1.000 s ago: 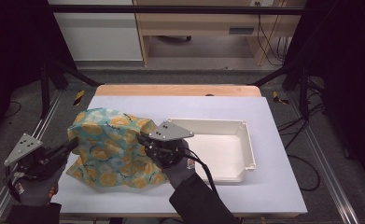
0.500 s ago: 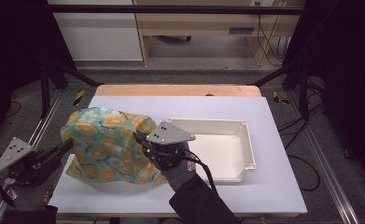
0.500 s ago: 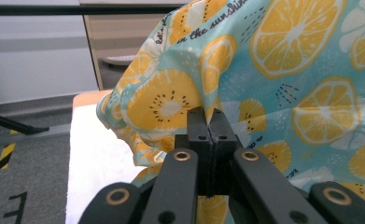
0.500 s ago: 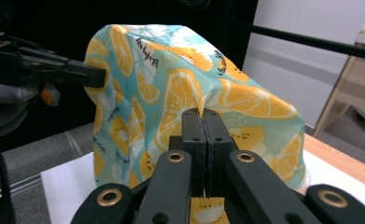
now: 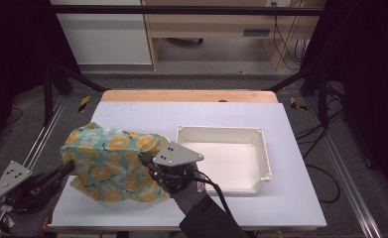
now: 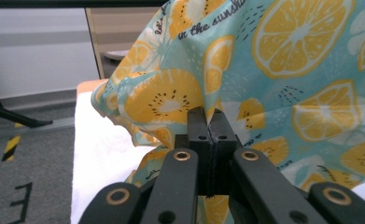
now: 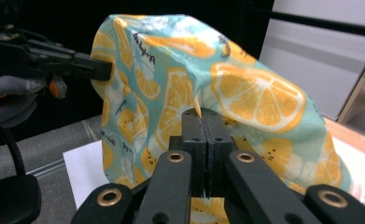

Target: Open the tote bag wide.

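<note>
While both tools (image 5: pixel 71 168) (image 5: pixel 144 161) pinch its edges, the citrus-print cloth (image 5: pixel 109 163) stretches sideways along the table (image 5: pixel 281 198).

We see soft, matt cloth (image 5: pixel 109 163), printed with lemon slices, at lower left. Right of it sits a smooth, faintly glossy white plastic tray (image 5: pixel 263 153). The desk (image 5: pixel 300 198) looks matt white, with a bare wood strip along its upper edge.

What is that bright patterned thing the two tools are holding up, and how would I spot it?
Start at the white table; its right half bears an empty white tray. Left of the tray, a cloth hangs bunched between the left gripper and the right gripper. It alone has colour: turquoise, printed with yellow lemon slices.
</note>
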Motion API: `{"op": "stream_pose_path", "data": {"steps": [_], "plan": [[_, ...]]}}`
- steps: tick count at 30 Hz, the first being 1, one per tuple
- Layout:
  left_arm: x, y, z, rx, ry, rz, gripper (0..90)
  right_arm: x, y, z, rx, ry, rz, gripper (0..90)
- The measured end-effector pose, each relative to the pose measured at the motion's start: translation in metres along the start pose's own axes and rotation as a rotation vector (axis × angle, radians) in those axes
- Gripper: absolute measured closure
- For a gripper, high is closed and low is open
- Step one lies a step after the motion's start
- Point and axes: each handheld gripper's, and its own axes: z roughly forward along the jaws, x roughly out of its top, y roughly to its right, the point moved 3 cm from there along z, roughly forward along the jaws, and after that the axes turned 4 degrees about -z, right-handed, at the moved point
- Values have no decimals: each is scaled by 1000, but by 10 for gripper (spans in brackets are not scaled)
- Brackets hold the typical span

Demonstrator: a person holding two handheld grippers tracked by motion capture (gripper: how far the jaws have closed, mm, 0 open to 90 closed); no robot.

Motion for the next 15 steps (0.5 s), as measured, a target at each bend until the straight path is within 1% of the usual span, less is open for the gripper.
{"op": "stream_pose_path", "data": {"steps": [1,2,8,9,12,15], "plan": [[0,0,0,0,0,0,896,0,0,0,0,0,0,894],[-2,0,3,0,-9,-2,896,-6,1,4,-2,-17,7,892],[-9,1,11,-4,-34,-5,896,-22,5,15,-5,-61,33,875],[-9,1,11,-4,-34,-5,896,-22,5,15,-5,-61,33,875],[-10,1,14,-3,-39,-3,896,-23,5,13,5,-53,35,815],[-11,0,14,0,-44,-8,896,-17,5,5,12,-14,28,734]]}}
